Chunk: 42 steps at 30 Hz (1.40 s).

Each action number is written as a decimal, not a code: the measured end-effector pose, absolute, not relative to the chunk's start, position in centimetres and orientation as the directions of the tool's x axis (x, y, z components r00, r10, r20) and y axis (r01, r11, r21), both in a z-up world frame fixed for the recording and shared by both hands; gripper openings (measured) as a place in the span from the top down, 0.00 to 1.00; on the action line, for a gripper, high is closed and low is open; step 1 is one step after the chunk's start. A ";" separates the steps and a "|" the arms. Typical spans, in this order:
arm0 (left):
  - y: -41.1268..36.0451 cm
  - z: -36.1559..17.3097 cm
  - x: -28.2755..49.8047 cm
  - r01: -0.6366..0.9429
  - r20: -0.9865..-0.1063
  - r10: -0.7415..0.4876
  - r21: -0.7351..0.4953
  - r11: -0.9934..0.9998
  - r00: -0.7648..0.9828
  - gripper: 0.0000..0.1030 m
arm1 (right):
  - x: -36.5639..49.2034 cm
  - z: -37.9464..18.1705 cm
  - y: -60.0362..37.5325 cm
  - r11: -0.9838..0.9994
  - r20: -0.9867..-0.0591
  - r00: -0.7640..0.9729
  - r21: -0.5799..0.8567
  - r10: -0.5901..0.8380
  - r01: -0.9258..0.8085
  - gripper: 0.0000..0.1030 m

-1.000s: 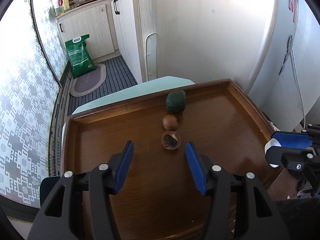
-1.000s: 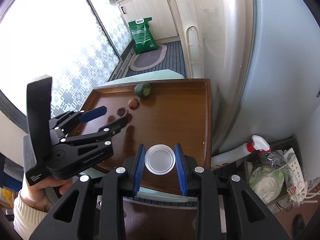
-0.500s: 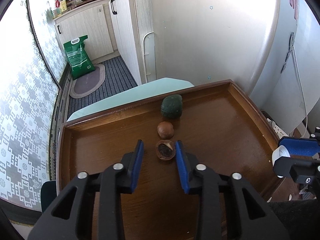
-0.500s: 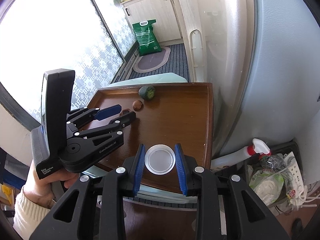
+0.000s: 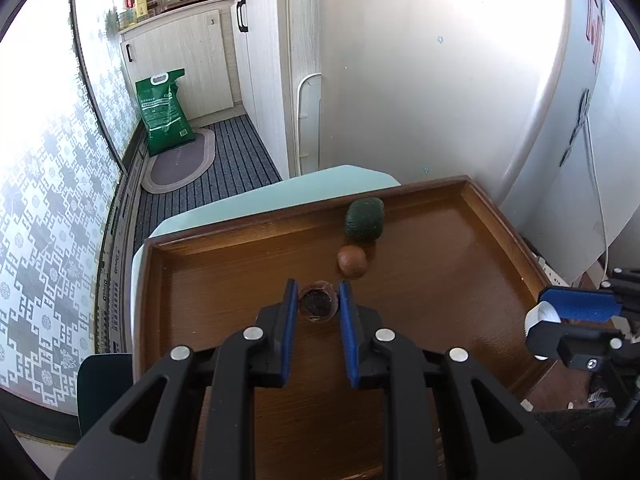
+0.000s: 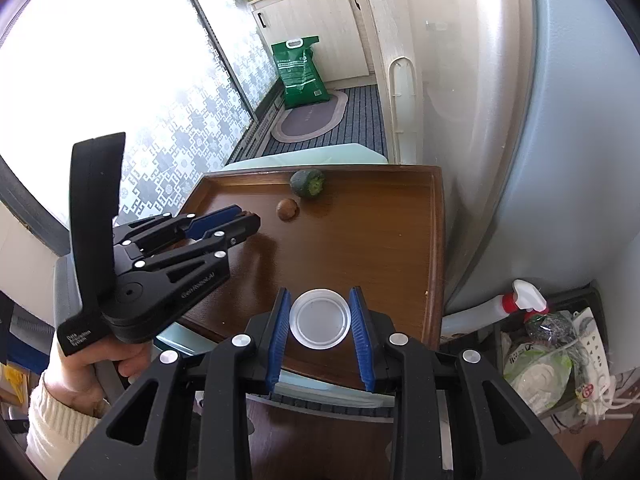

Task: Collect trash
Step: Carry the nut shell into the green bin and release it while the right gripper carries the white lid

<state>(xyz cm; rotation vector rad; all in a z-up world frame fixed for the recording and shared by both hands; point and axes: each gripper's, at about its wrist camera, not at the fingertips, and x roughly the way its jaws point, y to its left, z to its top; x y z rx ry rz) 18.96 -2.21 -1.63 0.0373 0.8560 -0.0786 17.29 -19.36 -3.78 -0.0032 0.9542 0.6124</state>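
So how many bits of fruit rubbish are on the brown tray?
3. A green avocado piece sits by the tray's far rim, a brown pit just in front of it, and a hollow shell between the left gripper pads.

Glossy wooden tray (image 5: 440,280); matt white plastic cup (image 6: 319,319); rough-skinned avocado (image 5: 364,218).

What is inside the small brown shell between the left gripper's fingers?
The shell holds dark, crumbly matter, seen from above. Its underside and sides are hidden by the left gripper.
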 end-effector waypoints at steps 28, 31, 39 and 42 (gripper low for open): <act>10.1 0.8 13.8 -0.123 -0.717 0.016 -0.098 0.988 0.697 0.78 | 15.6 -3.1 -8.7 0.740 -0.752 0.366 0.233 0.549 -0.631 0.71; 11.8 0.0 13.1 -0.151 -0.732 0.035 -0.093 0.984 0.680 0.78 | 15.3 -3.0 -7.3 0.722 -0.749 0.353 0.234 0.561 -0.651 0.71; 15.9 -3.9 11.3 -0.215 -0.795 0.102 -0.036 0.976 0.598 0.78 | 14.3 -2.8 -3.8 0.673 -0.743 0.318 0.234 0.589 -0.702 0.71; 17.4 -5.4 10.7 -0.237 -0.821 0.107 -0.035 0.971 0.561 0.78 | 13.8 -2.6 -2.5 0.656 -0.742 0.305 0.233 0.597 -0.718 0.71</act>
